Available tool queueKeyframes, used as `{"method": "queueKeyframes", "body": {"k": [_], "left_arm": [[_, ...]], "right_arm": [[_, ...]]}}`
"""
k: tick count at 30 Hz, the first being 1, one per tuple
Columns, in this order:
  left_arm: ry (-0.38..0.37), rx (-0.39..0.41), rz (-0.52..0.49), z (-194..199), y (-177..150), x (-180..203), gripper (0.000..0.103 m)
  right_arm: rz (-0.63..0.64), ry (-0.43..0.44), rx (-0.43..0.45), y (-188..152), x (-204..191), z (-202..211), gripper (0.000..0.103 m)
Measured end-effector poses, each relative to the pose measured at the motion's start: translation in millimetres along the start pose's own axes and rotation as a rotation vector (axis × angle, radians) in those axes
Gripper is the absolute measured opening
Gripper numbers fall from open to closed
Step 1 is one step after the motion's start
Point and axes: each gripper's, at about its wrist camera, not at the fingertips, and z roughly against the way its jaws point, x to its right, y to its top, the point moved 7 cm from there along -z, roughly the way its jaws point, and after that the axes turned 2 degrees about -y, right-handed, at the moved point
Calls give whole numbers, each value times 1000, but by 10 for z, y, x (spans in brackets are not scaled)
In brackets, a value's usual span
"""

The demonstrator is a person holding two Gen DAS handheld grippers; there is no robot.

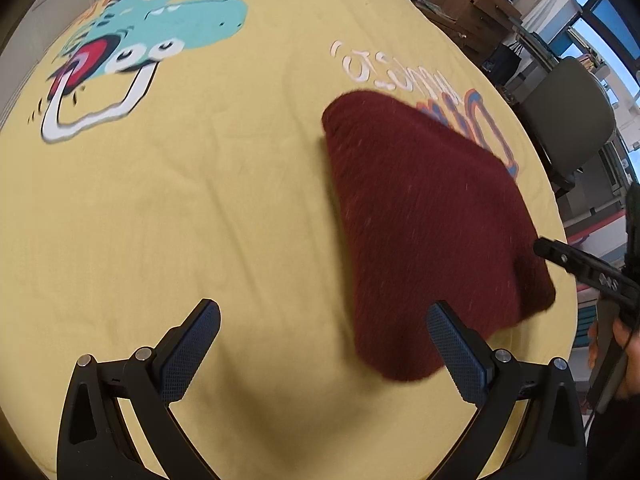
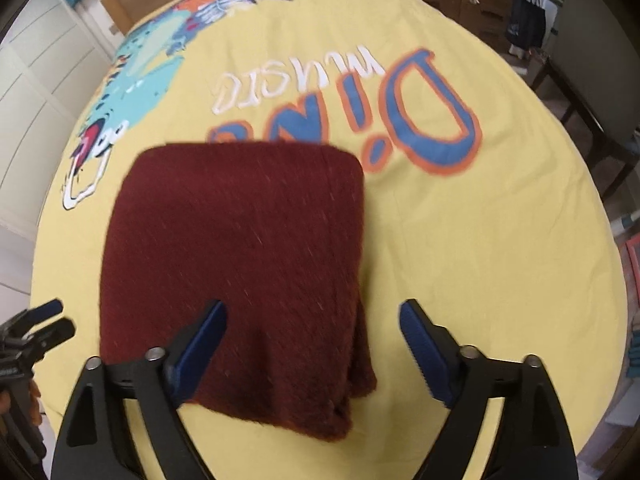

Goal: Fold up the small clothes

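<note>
Lying folded: maroon garment (image 2: 240, 264), blurred | left tool (image 1: 324, 344) wide, empty | right tool (image 2: 312, 344) wide, empty

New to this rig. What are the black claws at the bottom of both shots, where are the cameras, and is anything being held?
No robot here: a person carries a hand-held two-finger gripper in each hand, and each gripper has a fisheye camera looking forward along its fingers. The claws are those fingers. One picture is from the left gripper, the other from the right gripper. Both stand open and hold nothing. On the yellow dinosaur-print sheet lies a folded dark red knit garment, flat and free. The right gripper's fingers straddle its near corner without pinching it. In the left view the garment sits off to the right, with the other gripper at the edge.
</note>
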Motion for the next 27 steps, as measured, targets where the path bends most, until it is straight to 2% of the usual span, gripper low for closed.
{"method": "queueKeyframes", "body": {"k": [1,8,12,15,18,19,24,26,27], "left_arm": [[7,1,0,-33,70,37,102],[6,-67,-29,-506,345,344,102],[-18,-111,-10,-773,351,436,102],[38,-139,-21,-941,290,415,102],[23,-148,6,-1081,228,349,102],[42,-157,20,-1100,211,321,103],[68,-145,-24,-1162,189,330,103],[60,-149,-32,-1175,189,345,102],[52,-149,-39,-1179,193,354,97]], "right_arm": [[6,4,2,38,-24,-21,103],[-26,55,-36,34,-36,-317,103],[-39,92,-86,-78,8,-536,103],[-55,133,-110,-149,27,-690,103],[-57,170,-122,-198,25,-828,103],[-53,177,-120,-207,21,-855,103],[-80,230,-145,-231,12,-956,102],[-85,242,-154,-226,-4,-968,97],[-88,257,-154,-219,-22,-967,92]]}}
